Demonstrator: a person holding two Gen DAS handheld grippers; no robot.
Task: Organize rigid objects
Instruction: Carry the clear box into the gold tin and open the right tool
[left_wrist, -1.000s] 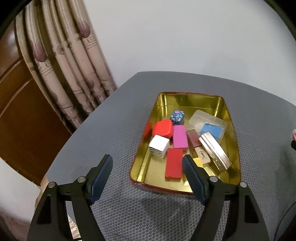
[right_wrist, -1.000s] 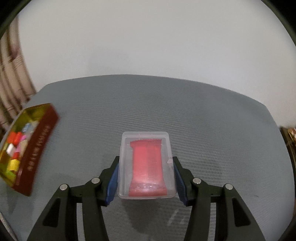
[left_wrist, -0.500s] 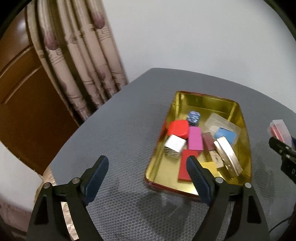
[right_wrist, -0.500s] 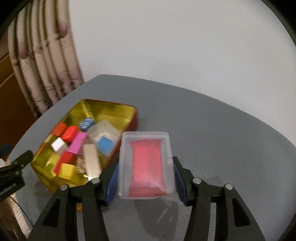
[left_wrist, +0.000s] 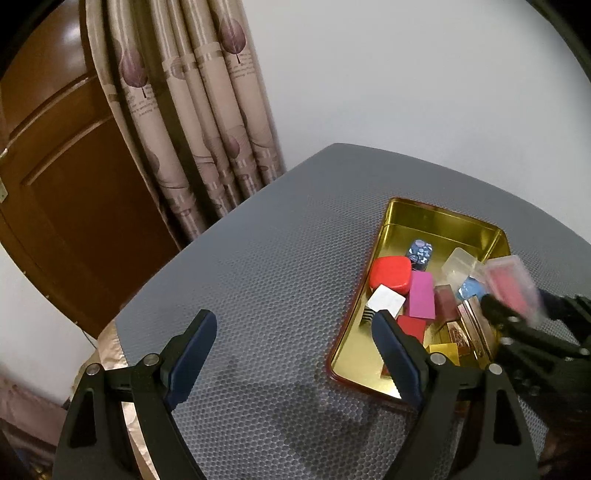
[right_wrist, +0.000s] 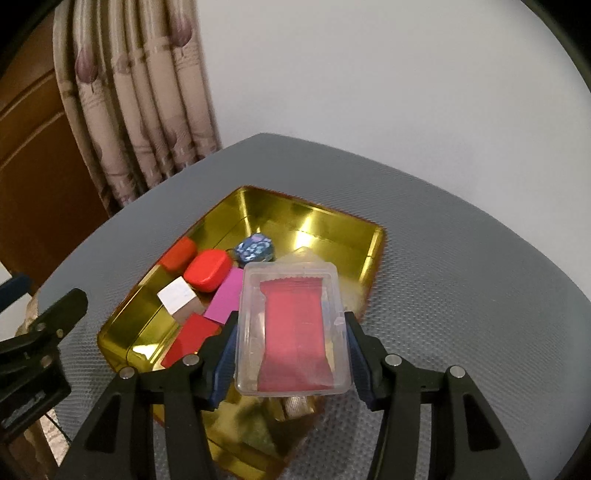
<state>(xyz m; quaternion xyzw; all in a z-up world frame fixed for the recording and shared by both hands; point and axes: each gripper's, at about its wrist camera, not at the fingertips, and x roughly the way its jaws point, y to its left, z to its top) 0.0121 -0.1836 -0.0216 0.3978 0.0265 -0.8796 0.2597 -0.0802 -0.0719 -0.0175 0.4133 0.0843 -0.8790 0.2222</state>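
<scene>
A gold tin tray (left_wrist: 436, 218) (right_wrist: 306, 210) with a red outer rim sits on the grey table and holds several small boxes: a red rounded box (left_wrist: 391, 273) (right_wrist: 208, 269), a magenta block (left_wrist: 421, 295) (right_wrist: 225, 299), a white box (left_wrist: 384, 301) (right_wrist: 177, 295), a blue patterned box (left_wrist: 419, 251) (right_wrist: 255, 249). My right gripper (right_wrist: 291, 345) is shut on a clear plastic box with a red packet inside (right_wrist: 293, 326) (left_wrist: 511, 286) and holds it above the tray's right side. My left gripper (left_wrist: 295, 350) is open and empty, left of the tray.
The grey honeycomb mat (left_wrist: 258, 277) covers the round table. A beige curtain (left_wrist: 192, 110) and a brown wooden door (left_wrist: 62, 166) stand behind the table's left edge. A white wall is at the back.
My right gripper has carried the clear box left, from beside the tray to above it. My left gripper has shifted left, away from the tray.
</scene>
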